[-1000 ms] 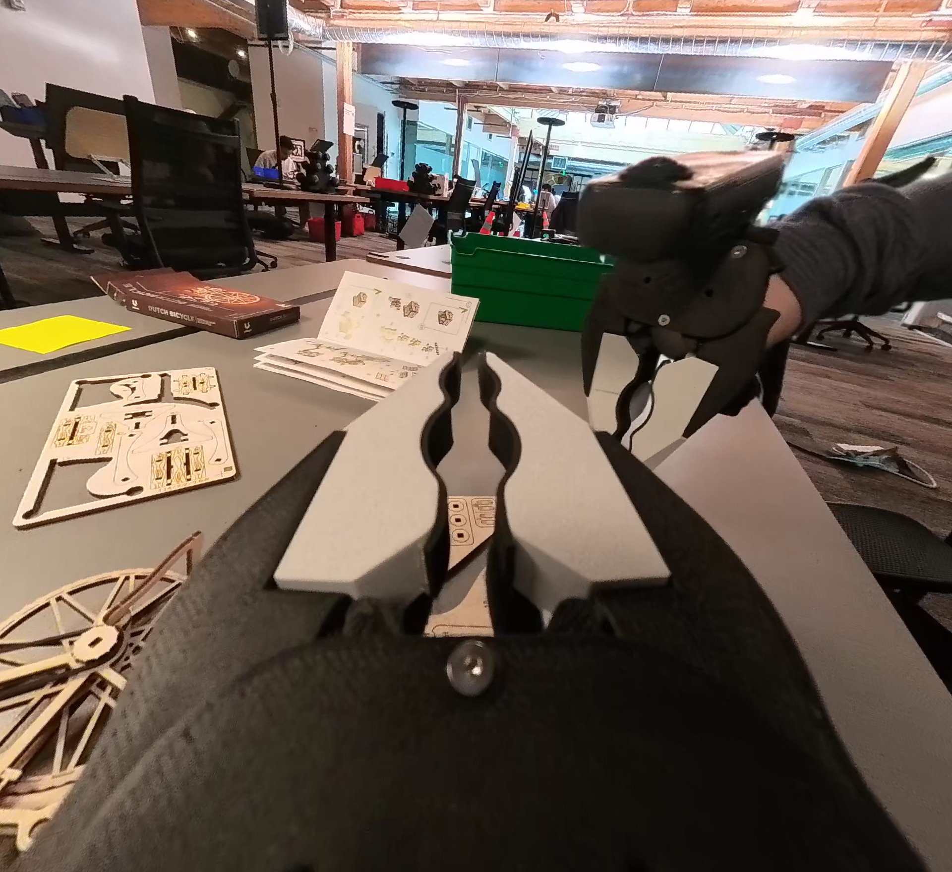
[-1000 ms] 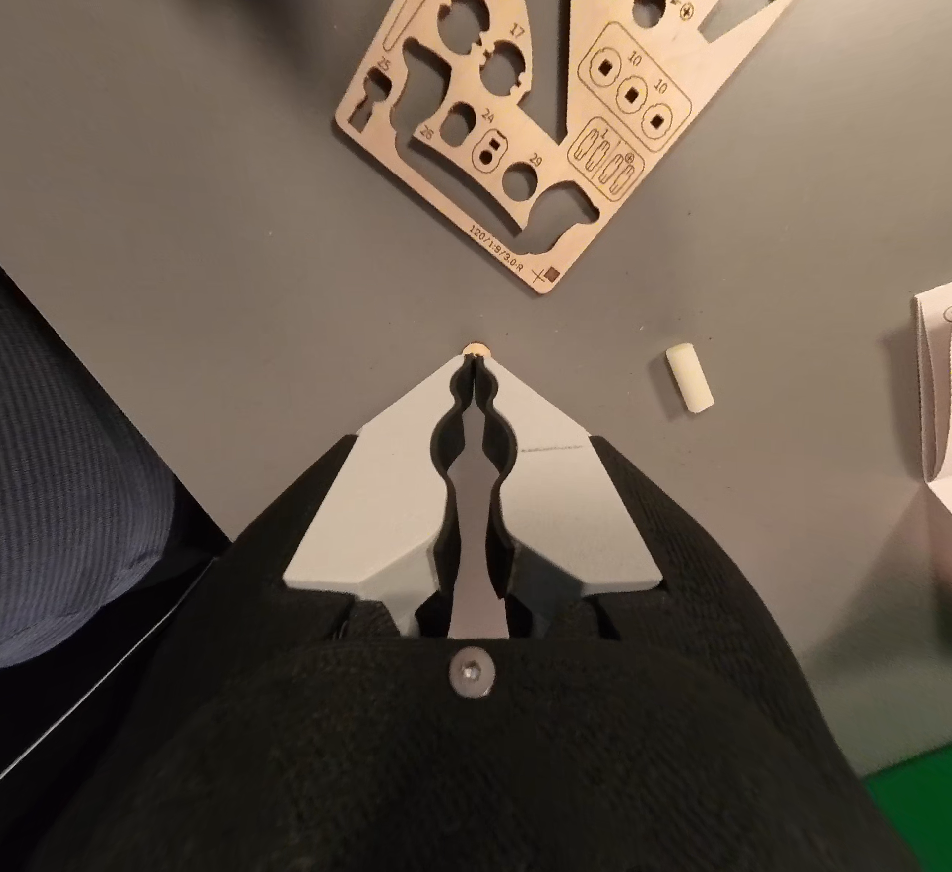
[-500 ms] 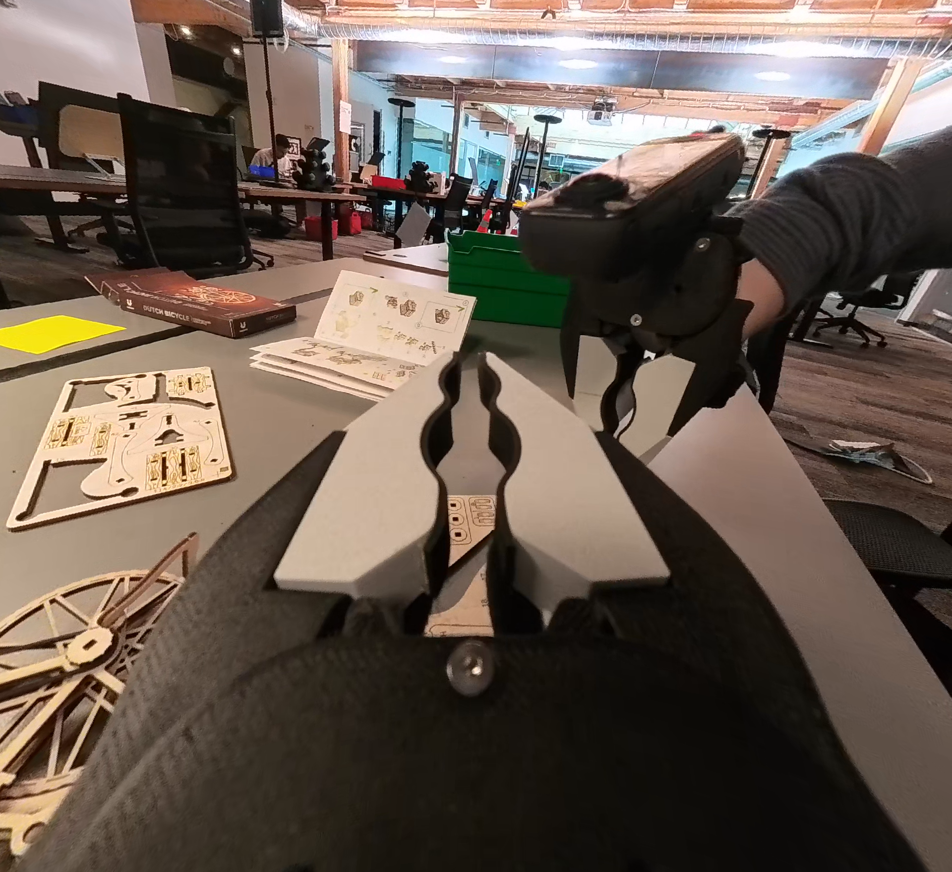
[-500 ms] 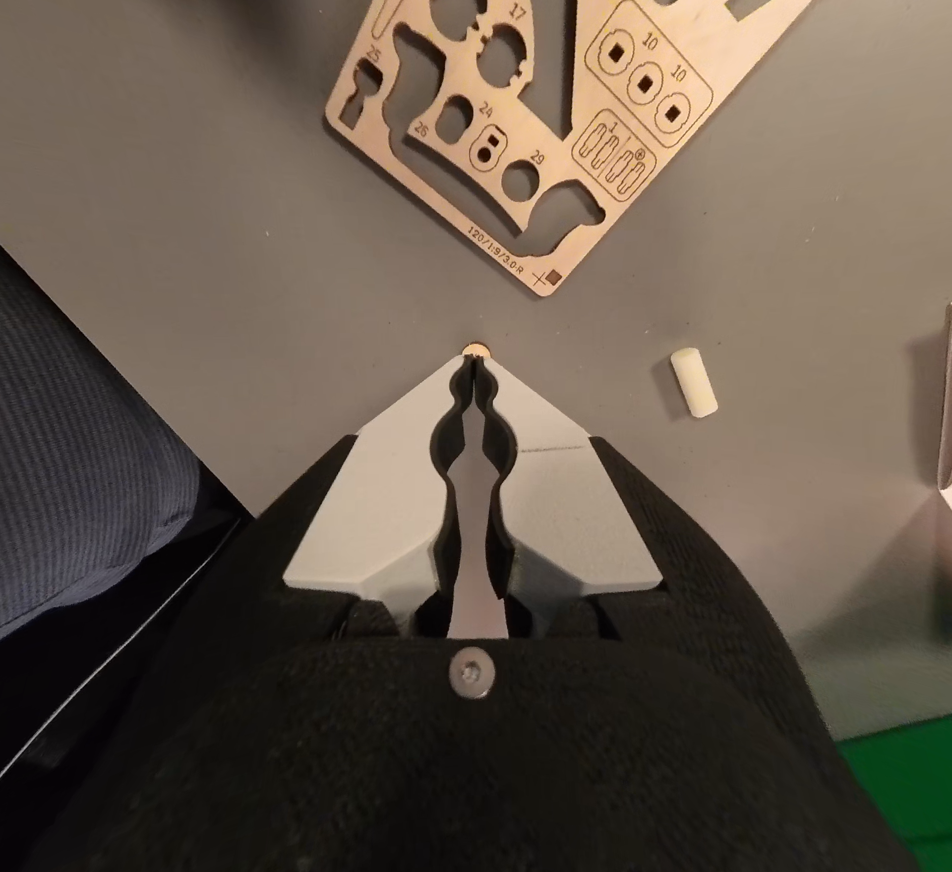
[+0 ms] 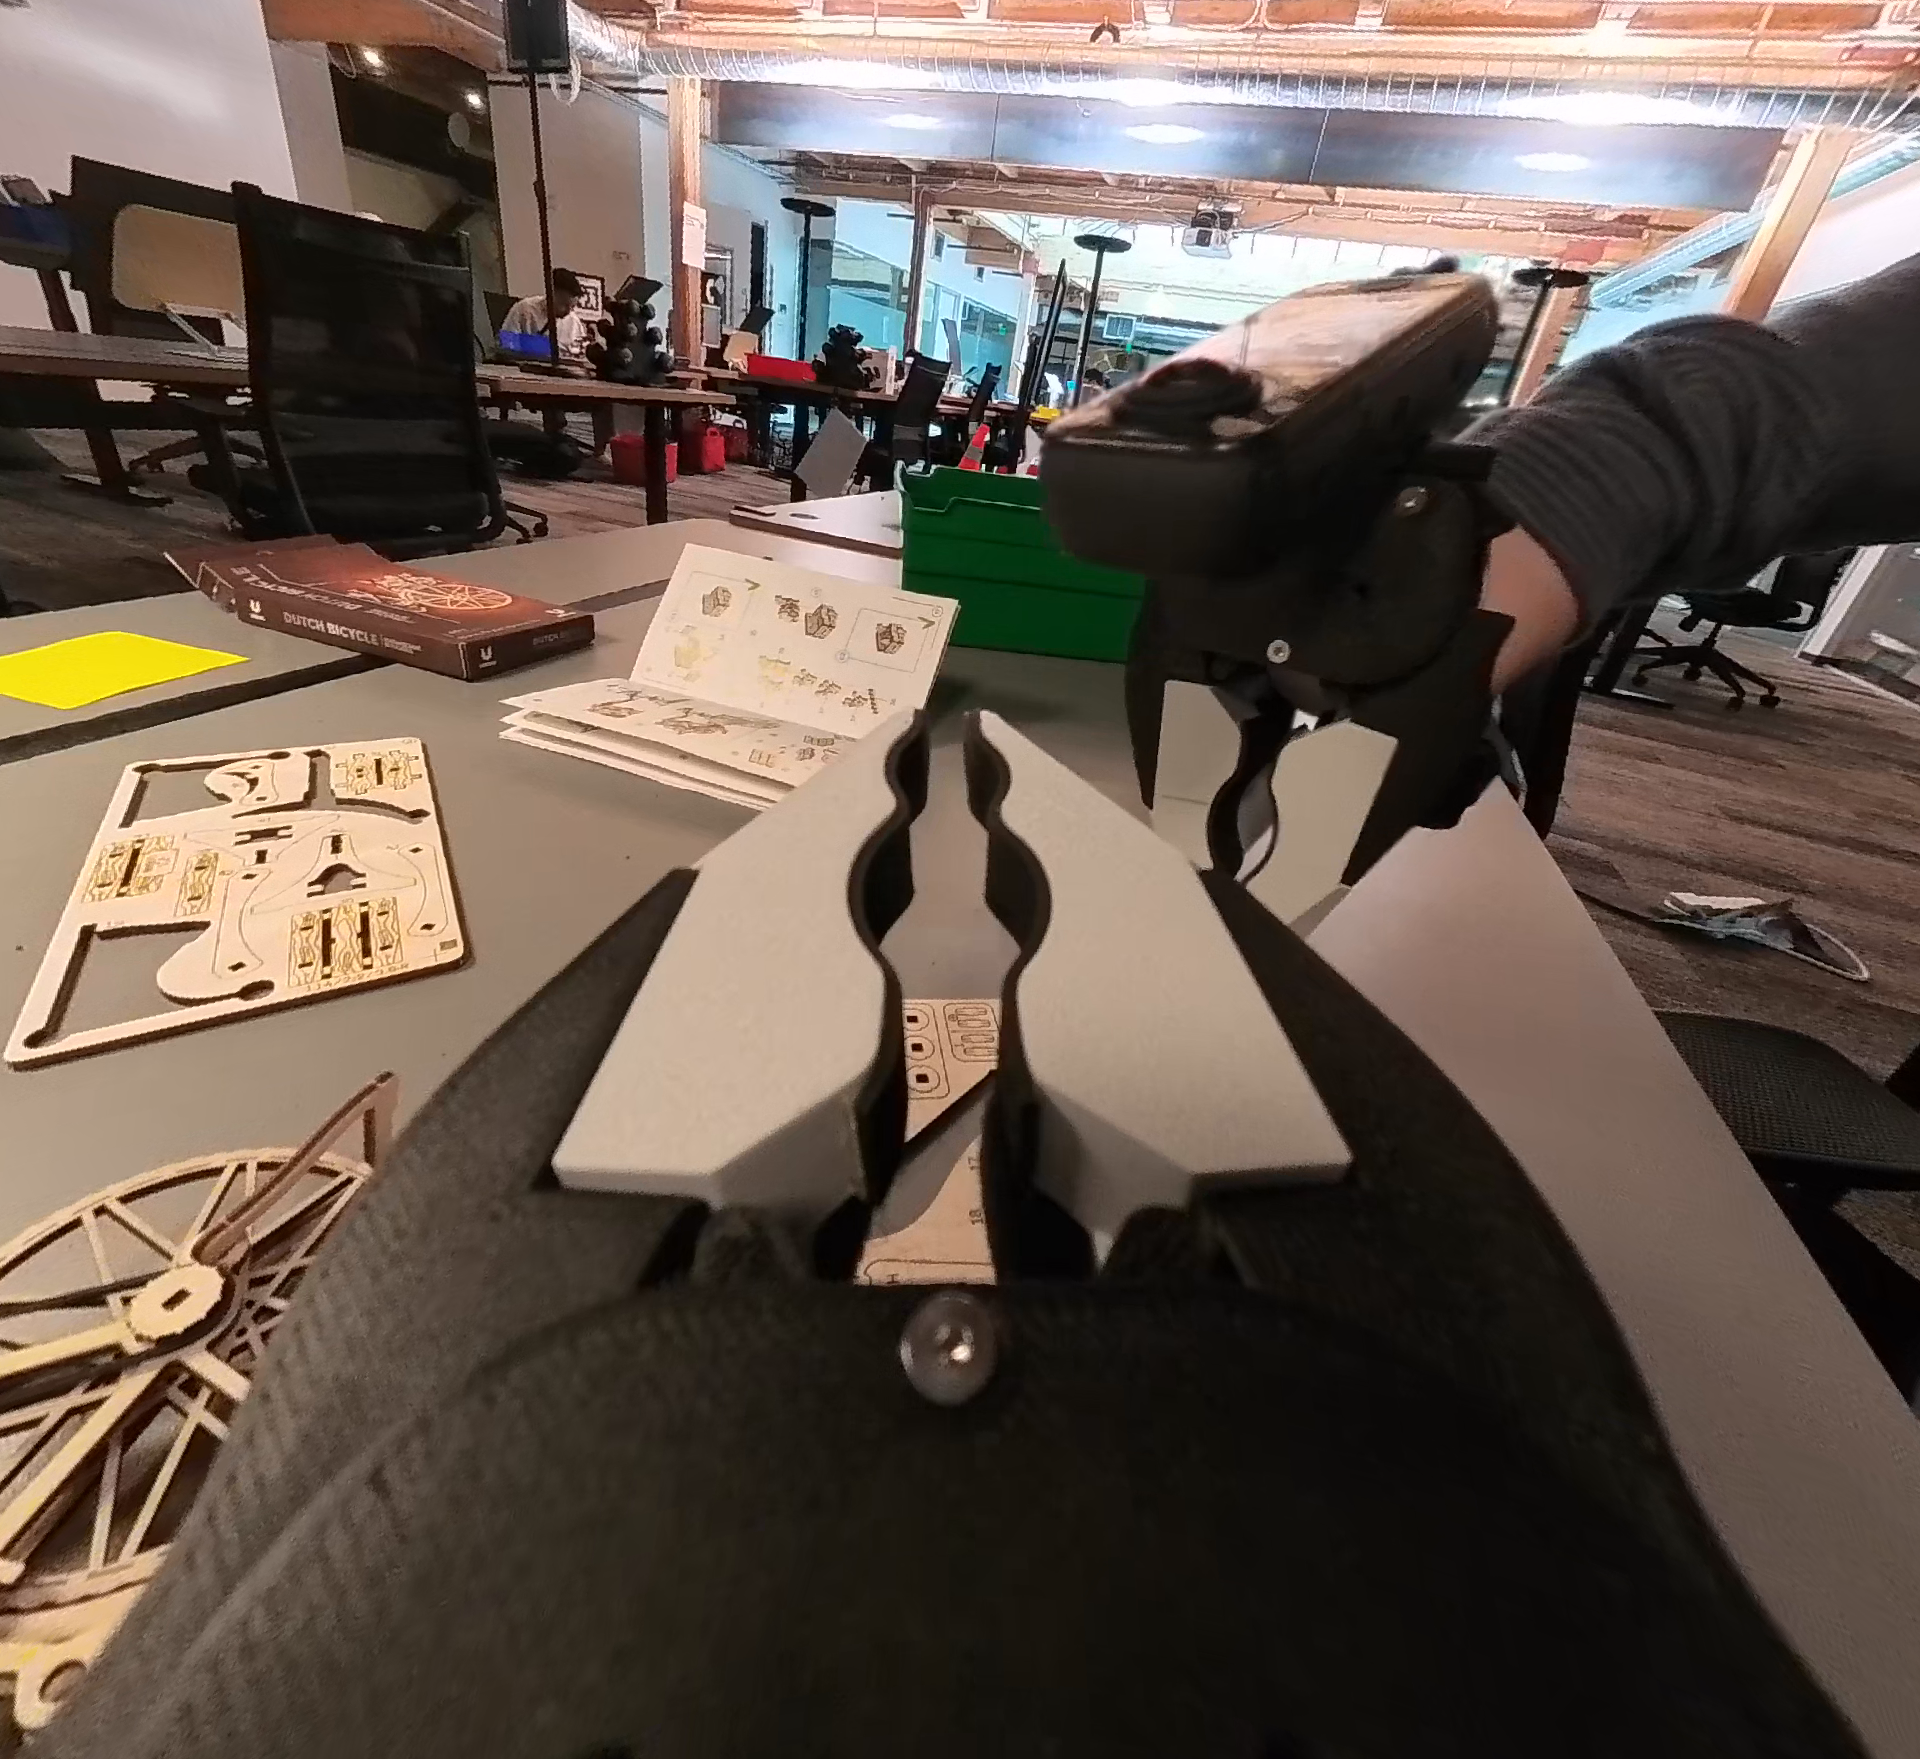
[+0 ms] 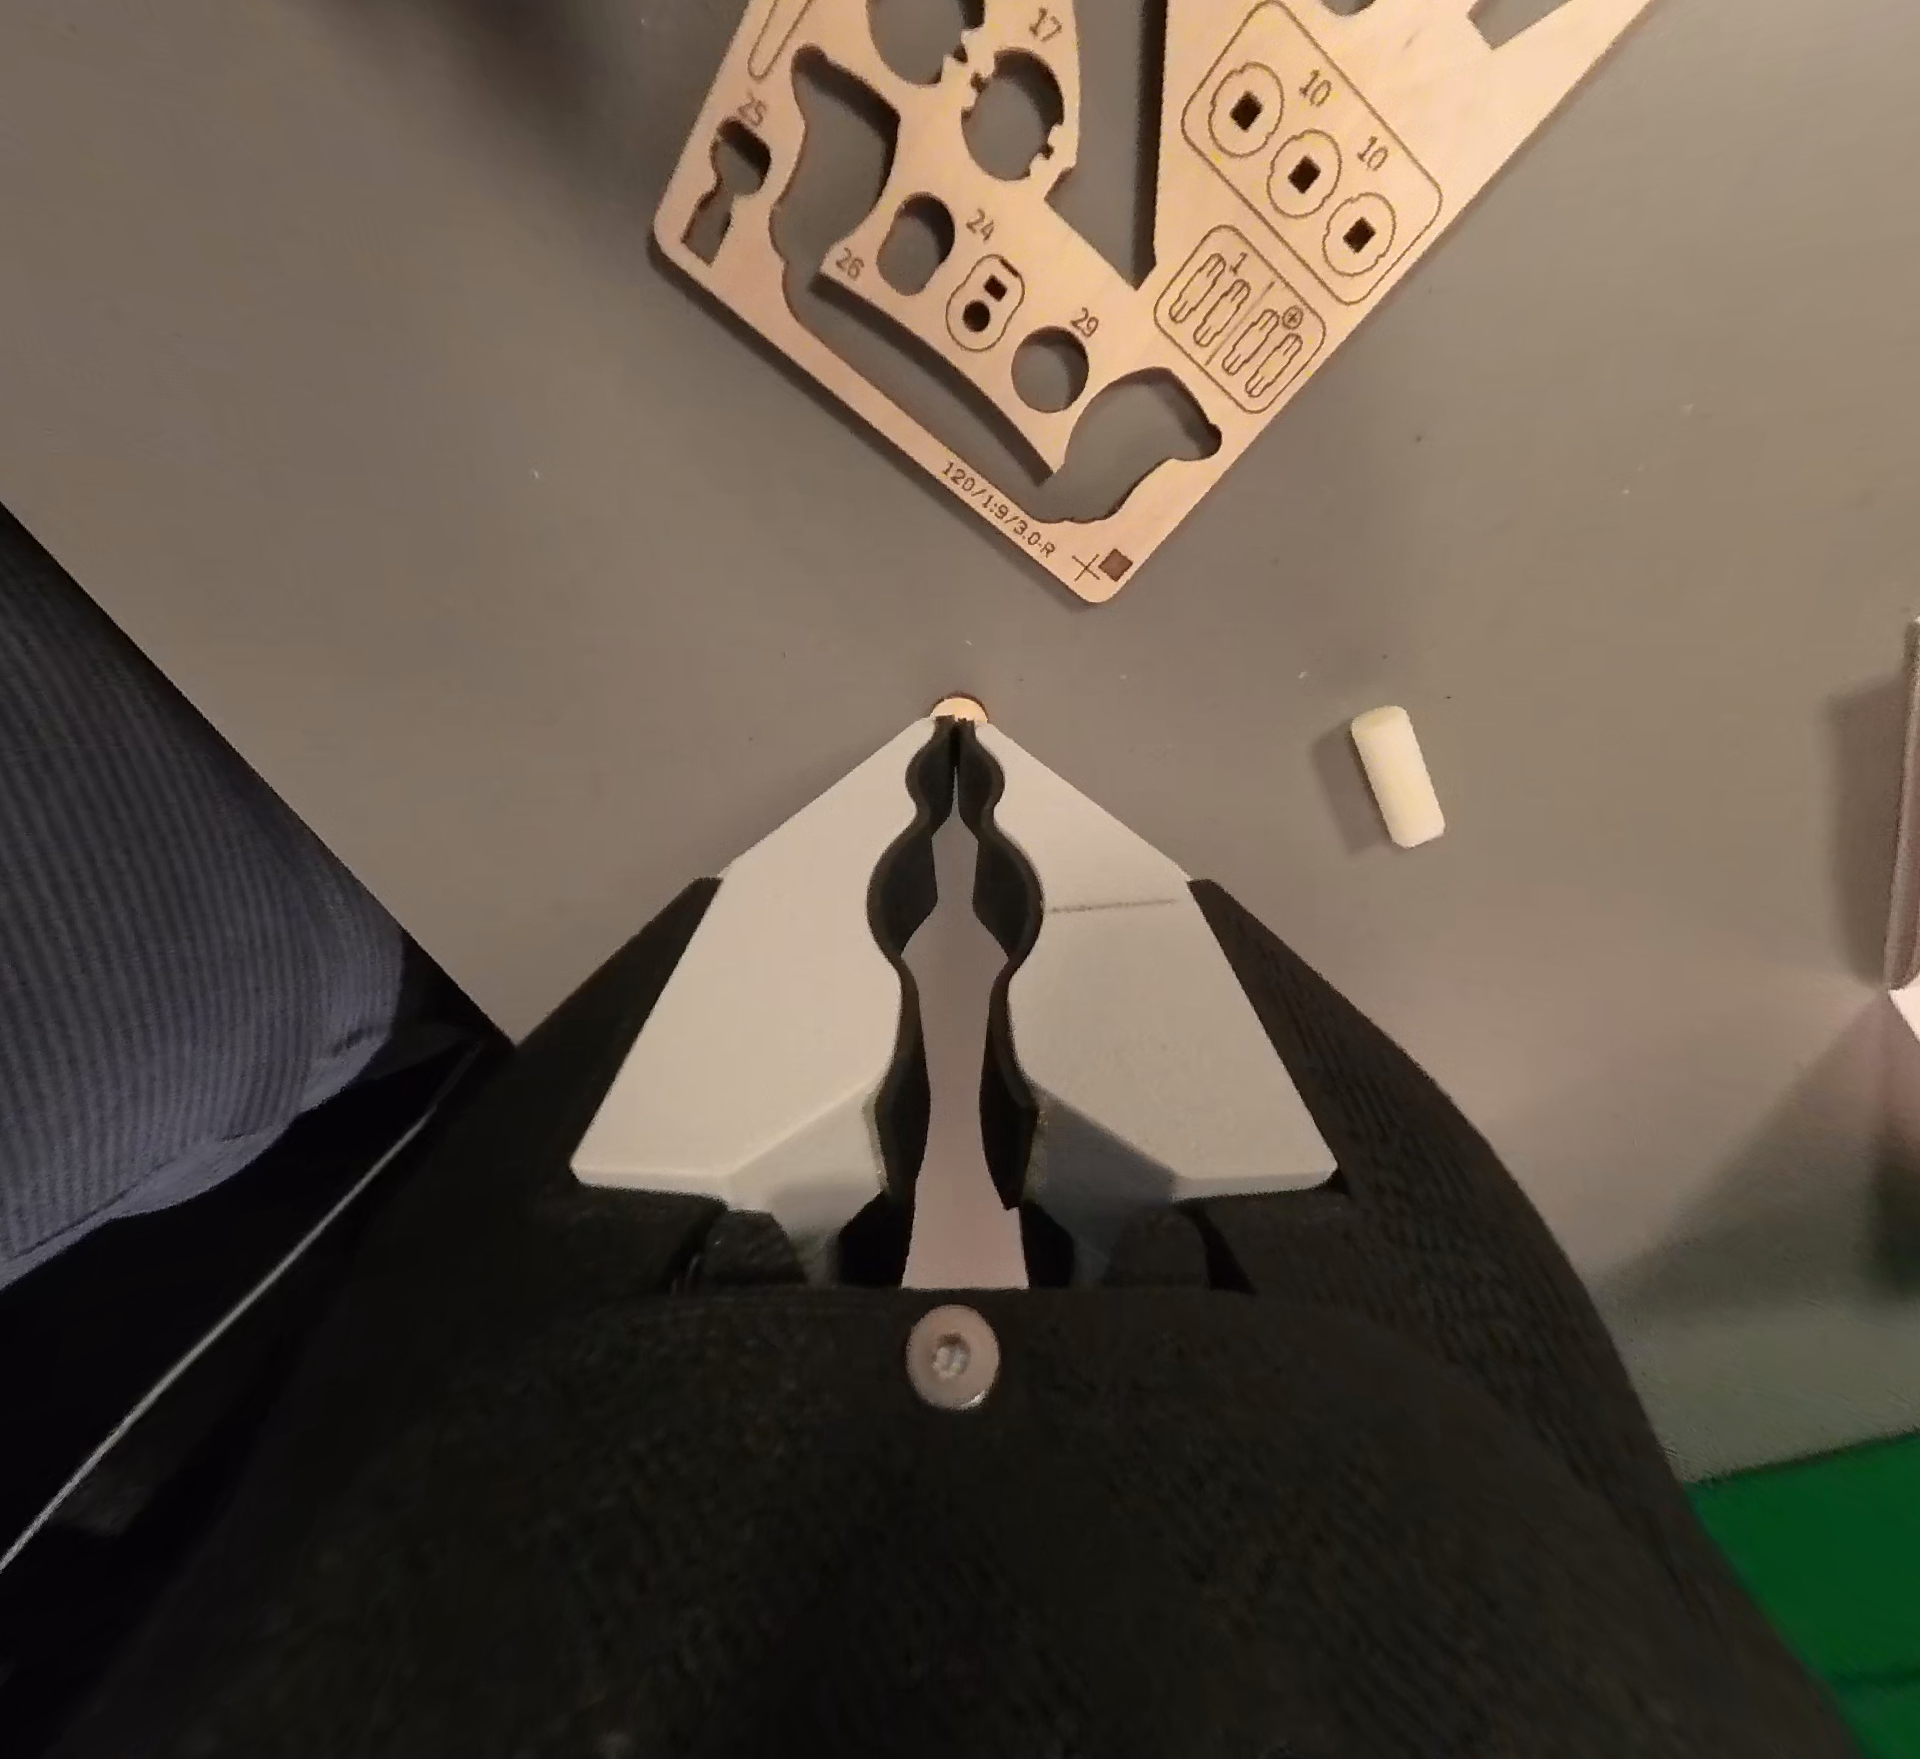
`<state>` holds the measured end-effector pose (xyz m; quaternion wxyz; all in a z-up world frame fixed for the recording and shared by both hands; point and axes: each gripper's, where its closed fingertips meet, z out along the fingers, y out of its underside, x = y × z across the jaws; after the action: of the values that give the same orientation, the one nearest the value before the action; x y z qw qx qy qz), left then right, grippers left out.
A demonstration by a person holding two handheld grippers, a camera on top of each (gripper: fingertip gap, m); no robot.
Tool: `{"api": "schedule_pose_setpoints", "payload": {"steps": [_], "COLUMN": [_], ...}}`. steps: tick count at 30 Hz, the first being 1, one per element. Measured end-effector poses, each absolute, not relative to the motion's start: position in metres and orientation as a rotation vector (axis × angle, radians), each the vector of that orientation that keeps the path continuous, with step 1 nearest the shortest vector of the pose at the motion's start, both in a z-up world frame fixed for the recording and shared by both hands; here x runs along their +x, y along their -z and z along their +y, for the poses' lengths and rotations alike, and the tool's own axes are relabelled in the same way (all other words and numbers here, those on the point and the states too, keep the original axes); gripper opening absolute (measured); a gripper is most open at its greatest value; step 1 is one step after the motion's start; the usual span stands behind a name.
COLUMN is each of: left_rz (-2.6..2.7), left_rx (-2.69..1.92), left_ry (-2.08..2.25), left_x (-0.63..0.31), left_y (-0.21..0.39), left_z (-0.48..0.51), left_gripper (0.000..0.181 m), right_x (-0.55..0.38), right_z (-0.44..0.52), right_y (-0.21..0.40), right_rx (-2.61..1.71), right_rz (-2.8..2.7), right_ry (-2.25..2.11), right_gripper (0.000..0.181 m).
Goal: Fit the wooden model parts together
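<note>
Right gripper (image 6: 957, 741): tips pinched on a small round wooden piece (image 6: 957, 707), held above the grey table (image 6: 416, 338), near the punched sheet (image 6: 1091, 182). White peg (image 6: 1397, 787) lies to its right. Left gripper (image 5: 943, 735): tips nearly together, holding nothing; wheel (image 5: 135, 1294) at its left.

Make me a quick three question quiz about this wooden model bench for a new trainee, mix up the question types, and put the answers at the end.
1. True or false: the right hand-held gripper pinches a small wooden piece at its tips.
2. Multiple choice: the small white cylinder lies A) on the wooden parts sheet, B) on the bare grey table, C) in the green bin.
3. Fill in: the instruction booklet lies ____, in front of the green bin.

Key: 1 true; 2 B; 3 open.
</note>
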<state>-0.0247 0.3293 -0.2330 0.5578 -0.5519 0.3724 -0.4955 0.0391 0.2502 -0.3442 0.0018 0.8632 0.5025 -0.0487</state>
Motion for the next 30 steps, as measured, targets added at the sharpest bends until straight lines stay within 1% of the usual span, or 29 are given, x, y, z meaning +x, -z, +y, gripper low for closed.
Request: {"api": "schedule_pose_setpoints", "payload": {"steps": [3,6,9,13,18,20,22,24,26,30], "left_rz": [0.881,0.884,0.882,0.879,0.874,0.874,0.872,0.874,0.872,0.869], "left_rx": [-1.302,-1.299,-1.299,-1.303,-1.307,-1.307,-1.307,-1.307,-1.306,-1.308], "left_ry": [1.169,1.169,1.170,1.177,1.183,1.185,1.185,1.186,1.186,1.192], "left_x": [-0.024,-0.024,-0.024,-0.025,-0.025,-0.025,-0.025,-0.025,-0.025,-0.025], "left_y": [0.233,0.233,0.233,0.233,0.233,0.233,0.233,0.233,0.233,0.233], "left_z": [0.329,0.328,0.328,0.329,0.329,0.329,0.330,0.329,0.329,0.330], "left_gripper": [0.005,0.005,0.005,0.005,0.005,0.005,0.005,0.005,0.005,0.005], "right_x": [0.039,0.039,0.040,0.038,0.036,0.040,0.034,0.034,0.041,0.031], "right_z": [0.251,0.251,0.256,0.253,0.249,0.256,0.245,0.250,0.253,0.241], "right_y": [0.344,0.344,0.344,0.345,0.345,0.345,0.345,0.345,0.345,0.345], "right_rx": [2.716,2.711,2.697,2.705,2.686,2.699,2.635,2.677,2.687,2.628], "right_rz": [1.608,1.574,1.632,1.551,1.560,1.599,1.641,1.608,1.602,1.620], "right_ry": [0.085,0.131,0.040,0.169,0.209,0.118,0.147,0.192,0.129,0.232], "right_gripper": [0.000,0.000,0.000,0.000,0.000,0.000,0.000,0.000,0.000,0.000]}}
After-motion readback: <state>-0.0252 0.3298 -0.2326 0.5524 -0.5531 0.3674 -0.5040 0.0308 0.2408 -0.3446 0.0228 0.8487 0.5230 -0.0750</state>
